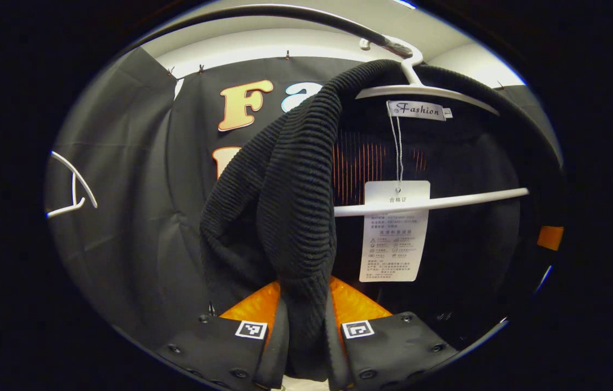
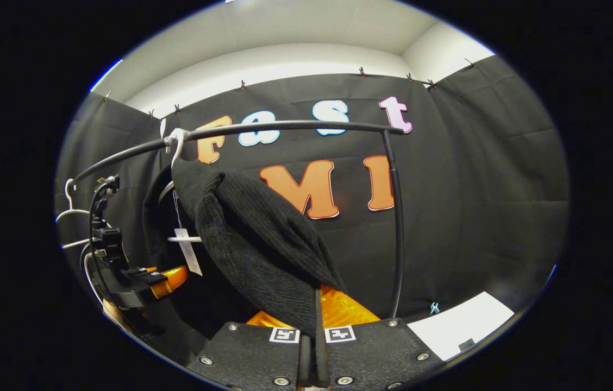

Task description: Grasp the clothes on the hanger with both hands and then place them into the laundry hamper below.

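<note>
Booth, mid-pull: nearest my lens in the left gripper view, the left gripper [image 1: 306, 331] has its fingers clamped on a thick fold of the black knit sweater [image 1: 285, 217], cloth bunched between them w/ no gap showing. In the right gripper view, the right gripper [image 2: 312, 336] is pinched nearly flat on another edge of the same garment, fabric stretched taut up from the fingers; I read both grips as set low so the knit can be dragged down and off. Farther back, the sweater is draped over the white hanger [image 1: 426, 92], one shoulder already slid off toward the left grip, the paper tag [image 1: 393, 233] dangling by its string across the hanger's crossbar [image 1: 448, 200]. The hanger hooks onto the black rail [image 2: 285, 126], which is why the cloth hangs at an angle btwn my two holds. A spare hanger [image 1: 73, 187] sits further along. Beyond, the black cloth wall [image 2: 475, 190]. Hamper isn't in my frames; judging by the task it's below. Next, I'd say: free the last shoulder, then lower.
</note>
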Action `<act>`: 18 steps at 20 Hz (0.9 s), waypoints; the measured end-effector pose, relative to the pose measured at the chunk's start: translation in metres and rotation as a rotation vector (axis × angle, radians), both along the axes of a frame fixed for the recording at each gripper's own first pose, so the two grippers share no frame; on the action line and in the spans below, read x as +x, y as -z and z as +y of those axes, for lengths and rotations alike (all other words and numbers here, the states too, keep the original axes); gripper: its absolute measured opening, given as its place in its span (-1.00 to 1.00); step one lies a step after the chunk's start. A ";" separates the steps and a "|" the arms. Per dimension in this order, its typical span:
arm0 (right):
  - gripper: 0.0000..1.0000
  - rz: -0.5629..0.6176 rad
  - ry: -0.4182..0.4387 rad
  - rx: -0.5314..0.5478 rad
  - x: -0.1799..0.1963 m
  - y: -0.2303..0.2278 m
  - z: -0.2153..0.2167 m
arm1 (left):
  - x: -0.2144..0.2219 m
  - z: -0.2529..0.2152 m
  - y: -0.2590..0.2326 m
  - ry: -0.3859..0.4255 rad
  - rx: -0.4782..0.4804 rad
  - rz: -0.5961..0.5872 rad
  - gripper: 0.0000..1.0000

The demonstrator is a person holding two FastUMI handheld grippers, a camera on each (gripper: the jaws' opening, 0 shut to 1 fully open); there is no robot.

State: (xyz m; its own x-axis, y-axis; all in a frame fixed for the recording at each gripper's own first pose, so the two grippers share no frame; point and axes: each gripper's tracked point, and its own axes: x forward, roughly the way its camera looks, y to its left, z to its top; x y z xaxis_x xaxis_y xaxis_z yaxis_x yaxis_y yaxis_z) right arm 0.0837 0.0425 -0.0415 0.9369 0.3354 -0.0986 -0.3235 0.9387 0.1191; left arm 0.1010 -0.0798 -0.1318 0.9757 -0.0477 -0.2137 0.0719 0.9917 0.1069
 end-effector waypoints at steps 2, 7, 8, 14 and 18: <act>-0.94 -0.022 -0.003 0.006 0.001 -0.011 -0.007 | -0.001 0.009 0.000 -0.040 0.012 -0.001 -0.67; -0.96 -0.063 -0.012 0.001 0.006 -0.032 -0.023 | -0.013 -0.002 -0.005 0.017 0.013 0.017 -0.81; -0.96 -0.064 -0.015 0.005 0.008 -0.035 -0.026 | -0.015 -0.002 -0.007 0.020 0.017 0.019 -0.81; -1.00 -0.093 -0.017 0.023 0.022 -0.055 -0.051 | -0.024 0.007 -0.043 0.022 0.011 -0.029 -0.85; -0.97 -0.113 -0.007 0.071 0.036 -0.070 -0.074 | -0.026 0.016 -0.066 0.039 -0.002 -0.046 -0.81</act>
